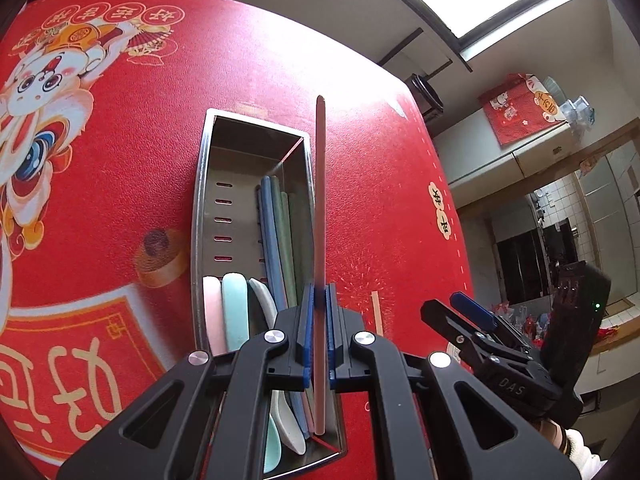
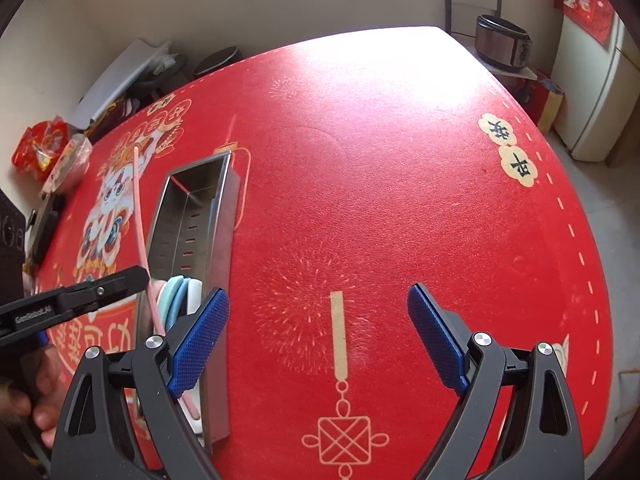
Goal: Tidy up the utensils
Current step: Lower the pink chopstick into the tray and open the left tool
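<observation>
My left gripper (image 1: 319,300) is shut on a pink chopstick (image 1: 320,200), which runs lengthwise above the right wall of the steel utensil tray (image 1: 202,184). In the tray lie blue and green chopsticks (image 1: 276,232) and pastel spoons (image 1: 232,312). Seen from the right wrist, that pink chopstick (image 2: 140,216) slants over the steel tray (image 2: 222,232), with the left gripper (image 2: 138,278) holding it and spoons (image 2: 176,300) below. My right gripper (image 2: 318,340) is open with nothing between its fingers, over bare red cloth to the right of the tray. It also shows in the left wrist view (image 1: 448,306).
A red printed tablecloth (image 2: 400,180) covers the table. A rice cooker (image 2: 502,42) stands past the far right corner. Snack bags (image 2: 44,148) and a dark device (image 2: 46,228) sit at the left edge. A person's fingers (image 2: 44,416) grip the left tool.
</observation>
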